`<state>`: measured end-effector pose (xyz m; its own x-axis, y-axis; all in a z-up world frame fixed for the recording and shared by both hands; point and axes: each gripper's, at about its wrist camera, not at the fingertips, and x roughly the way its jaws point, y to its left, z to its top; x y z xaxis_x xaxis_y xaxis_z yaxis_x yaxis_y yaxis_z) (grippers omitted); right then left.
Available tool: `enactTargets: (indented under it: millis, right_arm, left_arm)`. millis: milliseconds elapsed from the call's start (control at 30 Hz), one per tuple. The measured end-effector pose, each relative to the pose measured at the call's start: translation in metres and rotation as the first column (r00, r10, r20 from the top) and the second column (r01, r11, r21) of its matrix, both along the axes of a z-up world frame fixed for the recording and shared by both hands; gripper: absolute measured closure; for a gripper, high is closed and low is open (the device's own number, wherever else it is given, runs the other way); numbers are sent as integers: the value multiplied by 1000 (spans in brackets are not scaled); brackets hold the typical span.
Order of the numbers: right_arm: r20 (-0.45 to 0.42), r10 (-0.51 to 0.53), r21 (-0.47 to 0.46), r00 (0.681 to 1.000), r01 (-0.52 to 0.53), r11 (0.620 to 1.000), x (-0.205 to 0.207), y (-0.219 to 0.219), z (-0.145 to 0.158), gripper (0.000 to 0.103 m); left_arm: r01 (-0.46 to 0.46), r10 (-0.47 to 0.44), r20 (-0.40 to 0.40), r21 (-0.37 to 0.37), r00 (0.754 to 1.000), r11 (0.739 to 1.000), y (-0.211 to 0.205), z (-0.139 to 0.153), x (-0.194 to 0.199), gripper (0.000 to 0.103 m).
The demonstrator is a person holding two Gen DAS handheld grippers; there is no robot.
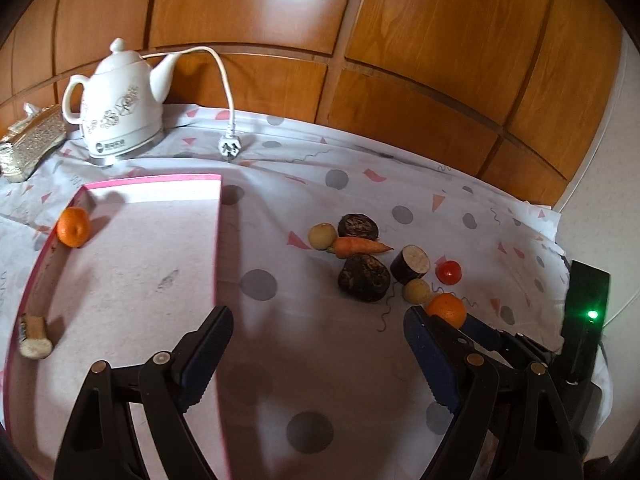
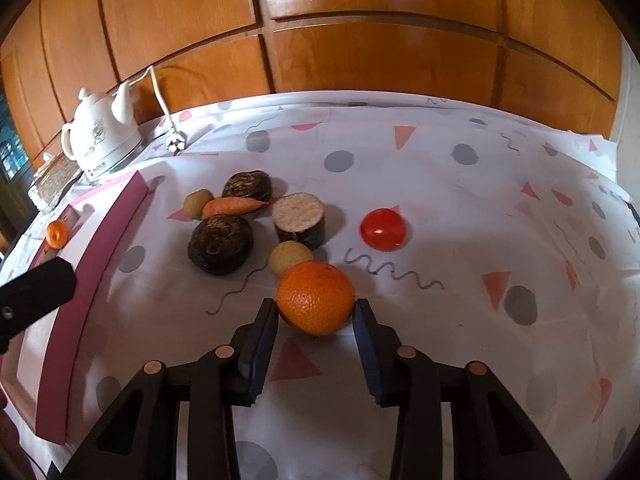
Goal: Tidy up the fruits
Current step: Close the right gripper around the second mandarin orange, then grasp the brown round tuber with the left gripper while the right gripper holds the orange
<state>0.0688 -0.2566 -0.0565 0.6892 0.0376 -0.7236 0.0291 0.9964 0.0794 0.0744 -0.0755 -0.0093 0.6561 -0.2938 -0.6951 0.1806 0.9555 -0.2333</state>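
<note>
On the patterned tablecloth [image 2: 460,208], right gripper [image 2: 316,312] has its jaws against both sides of an orange [image 2: 315,298], clamped on it; fruit sits low over the cloth. Left gripper [image 1: 318,324] hangs with jaws wide apart, nothing between them, over the right edge of the pink-rimmed tray [image 1: 218,240]. Tray holds a second orange [image 1: 73,227] in its far left corner and a pale root piece [image 1: 35,338] at its near left rim. Produce cluster lies mid-cloth, right of the tray: two dark round roots [image 2: 221,244] [image 2: 247,185], carrot [image 2: 232,206] between them, touching a small yellowish fruit [image 2: 197,203]. Dark-skinned cut cylinder with pale face [image 2: 300,220] stands just beside another yellowish fruit [image 2: 289,260], which sits just behind the gripped orange. Red tomato [image 2: 383,229] lies apart to the right. White kettle [image 1: 120,108] at the far left by the wood-panel wall [image 1: 400,40], its plug [image 1: 229,146] on the cloth. Glittery box [image 1: 30,150] sits left of the kettle.
</note>
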Motion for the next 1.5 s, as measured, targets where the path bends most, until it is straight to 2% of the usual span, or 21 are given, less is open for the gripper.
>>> enactTargets:
  millis: [100, 200, 367, 800, 933, 1033, 1067, 1100, 1267, 1500]
  right_arm:
    - [-2, -42, -23, 999, 42, 999, -3, -7, 0, 64]
    - [-4, -63, -26, 998, 63, 998, -6, -13, -1, 64]
    - [10, -60, 8, 998, 60, 998, -8, -19, -4, 64]
    - [11, -47, 52, 999, 46, 998, -8, -23, -7, 64]
    - [12, -46, 59, 999, 45, 997, -8, -23, -8, 64]
    - [10, -43, 59, 999, 42, 997, -8, -23, -8, 64]
    - [9, -43, 58, 999, 42, 997, -8, -23, -8, 64]
    - [9, -42, 57, 999, 42, 998, -8, -23, -9, 64]
    - [1, -42, 41, 999, 42, 998, -7, -20, -9, 64]
    - [-8, -41, 19, 999, 41, 999, -5, -18, -10, 64]
  left_arm:
    - [20, -20, -22, -1, 1000, 1000, -9, -7, 8, 27]
    - [28, -28, -54, -11, 998, 1000, -18, -15, 18, 30]
    - [34, -35, -82, -16, 996, 999, -32, -24, 33, 30]
    - [48, -40, -112, 65, 993, 997, -65, -45, 65, 31]
    - [48, -39, -97, 94, 995, 994, -71, -48, 72, 37]
    - [61, -52, -86, 100, 995, 993, -73, -49, 75, 46]
    - [73, -65, -80, 98, 995, 993, -74, -49, 75, 52]
    - [75, -67, -75, 103, 995, 992, -74, -49, 74, 54]
    - [75, -68, -70, 104, 995, 992, -69, -47, 65, 54]
    - [42, -37, -50, 115, 998, 992, -45, -45, 27, 55]
